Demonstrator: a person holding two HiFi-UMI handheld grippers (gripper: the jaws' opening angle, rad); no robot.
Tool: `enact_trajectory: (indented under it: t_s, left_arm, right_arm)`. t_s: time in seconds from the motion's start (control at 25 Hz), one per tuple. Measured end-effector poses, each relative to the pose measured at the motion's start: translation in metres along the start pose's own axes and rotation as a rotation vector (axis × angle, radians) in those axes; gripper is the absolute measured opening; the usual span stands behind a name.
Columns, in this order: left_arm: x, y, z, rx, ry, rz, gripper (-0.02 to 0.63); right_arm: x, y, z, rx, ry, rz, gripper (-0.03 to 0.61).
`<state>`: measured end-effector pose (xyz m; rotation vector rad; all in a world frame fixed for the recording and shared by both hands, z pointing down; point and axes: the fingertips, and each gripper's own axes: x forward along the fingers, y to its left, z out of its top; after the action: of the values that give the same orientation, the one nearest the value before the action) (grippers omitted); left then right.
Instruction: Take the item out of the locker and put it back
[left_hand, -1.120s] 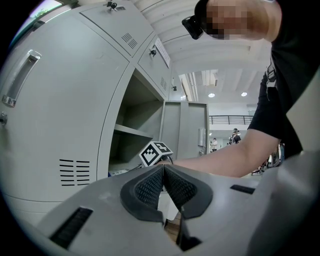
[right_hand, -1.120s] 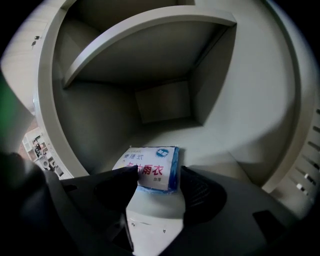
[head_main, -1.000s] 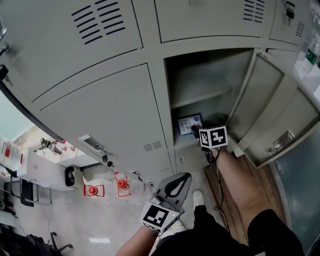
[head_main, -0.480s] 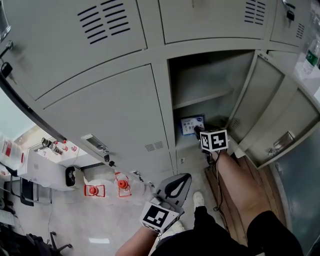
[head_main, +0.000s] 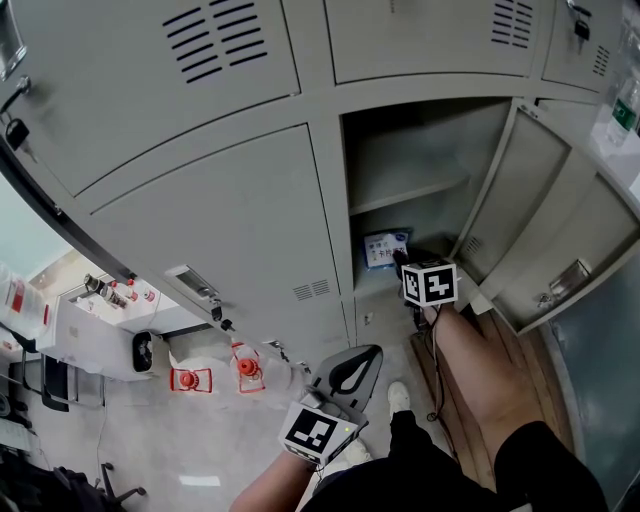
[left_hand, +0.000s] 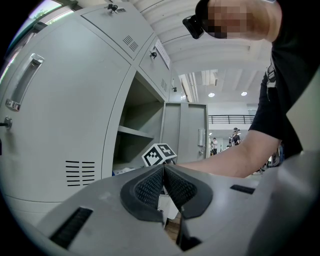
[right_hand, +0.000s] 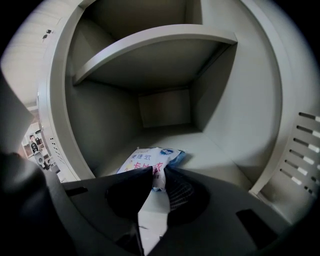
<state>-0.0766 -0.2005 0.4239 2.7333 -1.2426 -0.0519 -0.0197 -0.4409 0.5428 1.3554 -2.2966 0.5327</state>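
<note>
A white and blue packet (head_main: 384, 247) lies on the floor of the open locker compartment (head_main: 420, 175), under its shelf (right_hand: 150, 45). My right gripper (head_main: 402, 263) reaches into the locker mouth, angled down. Its jaws have just been closing, and they now pinch the near edge of the packet (right_hand: 150, 159) between the right gripper's (right_hand: 159, 171) tips. My left gripper (head_main: 372, 352) hangs low by the person's leg, away from the locker. In the left gripper view the left gripper (left_hand: 163, 166) is shut, tips together, with nothing between them.
The locker door (head_main: 540, 230) stands swung open to the right. Closed locker doors (head_main: 210, 220) fill the left and top. Red items (head_main: 240, 368) and a desk with clutter (head_main: 90, 330) sit on the floor at lower left. A wooden strip (head_main: 455, 400) runs beside the person's leg.
The right gripper's marker cube has stayed at the locker mouth by the packet. The left gripper has not moved. Only the head view has shifted slightly.
</note>
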Motion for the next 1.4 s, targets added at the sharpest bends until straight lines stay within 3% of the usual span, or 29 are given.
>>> enact_trajectory:
  t_s: [0.76, 1.4]
  left_arm:
    - [-0.011, -0.005, 0.002, 0.003, -0.005, 0.004, 0.015]
    - [-0.037, -0.017, 0.006, 0.028, -0.024, -0.003, 0.015]
  right_arm:
    - [-0.031, 0.017, 0.012, 0.026, -0.121, 0.06, 0.095]
    - [-0.115, 0.045, 0.031, 0.01, -0.257, 0.09, 0.095]
